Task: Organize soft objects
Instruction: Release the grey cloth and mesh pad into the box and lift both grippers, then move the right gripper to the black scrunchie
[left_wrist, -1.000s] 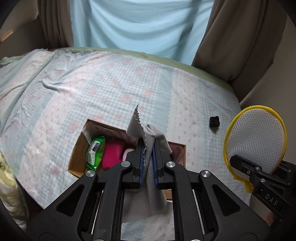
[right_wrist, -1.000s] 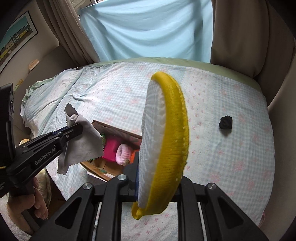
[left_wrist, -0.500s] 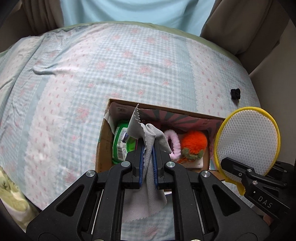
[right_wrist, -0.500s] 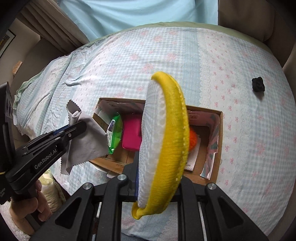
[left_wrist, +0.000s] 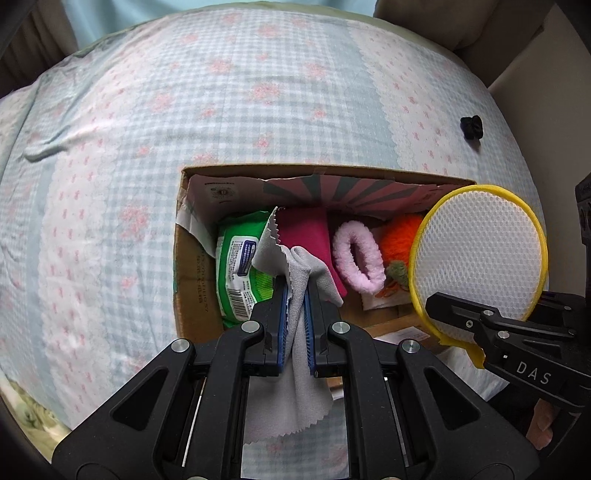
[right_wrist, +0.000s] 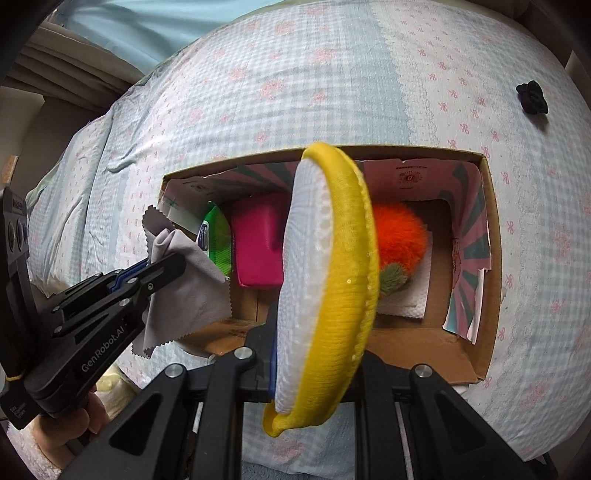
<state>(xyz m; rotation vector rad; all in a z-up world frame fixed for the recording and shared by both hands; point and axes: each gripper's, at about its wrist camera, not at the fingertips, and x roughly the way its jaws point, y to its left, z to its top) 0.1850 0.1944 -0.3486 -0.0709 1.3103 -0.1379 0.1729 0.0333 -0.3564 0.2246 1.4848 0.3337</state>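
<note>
My left gripper (left_wrist: 295, 291) is shut on a grey cloth (left_wrist: 295, 369) with zigzag edges, held just above the near left part of an open cardboard box (left_wrist: 192, 295). My right gripper (right_wrist: 317, 332) is shut on a round white mesh pad with a yellow rim (right_wrist: 325, 280), held over the box's (right_wrist: 484, 221) near middle. The pad also shows in the left wrist view (left_wrist: 480, 254), and the cloth in the right wrist view (right_wrist: 184, 288). Inside the box lie a green wipes pack (left_wrist: 236, 266), a magenta item (left_wrist: 306, 232), a pink fluffy ring (left_wrist: 356, 254) and an orange fluffy toy (right_wrist: 399, 232).
The box sits on a bed with a blue-and-pink checked sheet (left_wrist: 110, 184). A small black soft object (left_wrist: 471, 126) lies on the sheet to the far right, also in the right wrist view (right_wrist: 532, 98). Curtains hang behind the bed.
Both grippers have moved forward and down toward the box, which now looms larger. The cloth and the pad stay gripped.
</note>
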